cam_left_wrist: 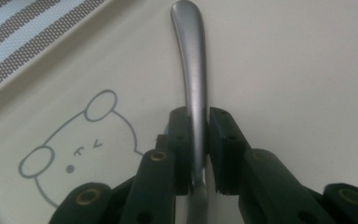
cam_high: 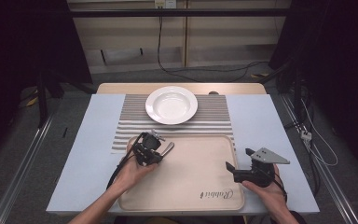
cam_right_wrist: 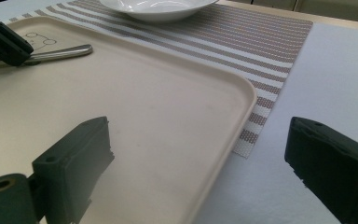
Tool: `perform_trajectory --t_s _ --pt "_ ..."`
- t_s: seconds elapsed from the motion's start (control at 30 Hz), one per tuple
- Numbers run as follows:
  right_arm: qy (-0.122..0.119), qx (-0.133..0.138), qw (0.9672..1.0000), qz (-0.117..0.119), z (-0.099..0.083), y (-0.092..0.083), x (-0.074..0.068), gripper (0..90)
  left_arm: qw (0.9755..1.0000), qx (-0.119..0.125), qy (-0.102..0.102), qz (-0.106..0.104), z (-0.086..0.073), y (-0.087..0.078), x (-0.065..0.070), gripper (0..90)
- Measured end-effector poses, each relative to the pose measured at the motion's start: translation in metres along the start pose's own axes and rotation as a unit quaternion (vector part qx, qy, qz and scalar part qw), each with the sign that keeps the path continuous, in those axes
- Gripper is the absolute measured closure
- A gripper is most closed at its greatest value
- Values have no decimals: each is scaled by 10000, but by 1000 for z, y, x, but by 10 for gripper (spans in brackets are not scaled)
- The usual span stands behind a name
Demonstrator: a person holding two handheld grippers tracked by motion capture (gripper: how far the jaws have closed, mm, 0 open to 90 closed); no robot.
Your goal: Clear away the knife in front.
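Beige tray (cam_high: 191, 182) carries left claw (cam_left_wrist: 198, 140) pinching a metal handle (cam_left_wrist: 191, 70); right claw (cam_right_wrist: 200, 158) gapes empty.

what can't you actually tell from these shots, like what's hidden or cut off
- Metal utensil: its working end is hidden behind the left gripper in the left gripper view, and too small in the high view, so spoon, fork or knife is unclear.
- Bear drawing on the tray: its lower part is covered by that gripper.
- White plate: cut off by the top edge of the right gripper view.
- Right gripper: open, holding nothing.
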State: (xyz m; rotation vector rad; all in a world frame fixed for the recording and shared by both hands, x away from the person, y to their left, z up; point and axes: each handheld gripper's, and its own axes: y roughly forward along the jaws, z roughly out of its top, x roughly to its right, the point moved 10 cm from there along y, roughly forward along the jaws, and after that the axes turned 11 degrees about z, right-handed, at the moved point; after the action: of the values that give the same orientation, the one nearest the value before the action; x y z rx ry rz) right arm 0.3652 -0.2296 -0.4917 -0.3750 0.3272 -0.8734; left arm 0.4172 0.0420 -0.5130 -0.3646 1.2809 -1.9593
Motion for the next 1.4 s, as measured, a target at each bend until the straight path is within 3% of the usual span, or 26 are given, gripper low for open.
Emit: perform_trajectory --t_s 0.27,0.57,0.7,0.77,0.8,0.93,1.07,1.17,1.23,1.33,1.37,1.4 --pt "-13 -8 10000 2 0 0 -1 76 10000 -11 11 -12 -3 -1 0 797" --pt "-7 5 10000 36 0 -1 -1 75 9998 -47 -110 -127 -10 -4 -4 794" --pt "-25 -5 10000 59 0 0 -2 76 9999 -41 11 -109 -12 -5 -6 786" --pt "-19 -1 10000 62 0 0 -2 76 10000 -22 75 -4 -12 -5 -8 755" --pt "-34 -5 10000 81 0 0 -2 75 10000 -13 72 28 -12 -4 -8 693" --pt "-44 2 9999 97 0 0 -3 76 10000 -16 6 -28 -13 -4 -12 634" --pt "-47 3 9999 98 0 -1 -3 76 9998 140 156 -36 -12 -3 -13 588" --pt "-51 8 9999 101 0 -1 -3 75 9997 167 118 -128 -12 -2 -13 480" --pt "-47 11 9999 105 0 -1 -3 76 9995 212 130 -204 -10 -3 -12 456" --pt "-17 14 9999 114 0 -2 -3 74 9989 405 150 -197 -5 -4 -12 324" --pt "-17 14 9999 114 0 -2 -3 74 9987 459 144 -164 -4 -5 -13 324" --pt "-22 18 9999 114 0 -1 -2 74 9986 493 104 -137 -2 -5 -15 239"
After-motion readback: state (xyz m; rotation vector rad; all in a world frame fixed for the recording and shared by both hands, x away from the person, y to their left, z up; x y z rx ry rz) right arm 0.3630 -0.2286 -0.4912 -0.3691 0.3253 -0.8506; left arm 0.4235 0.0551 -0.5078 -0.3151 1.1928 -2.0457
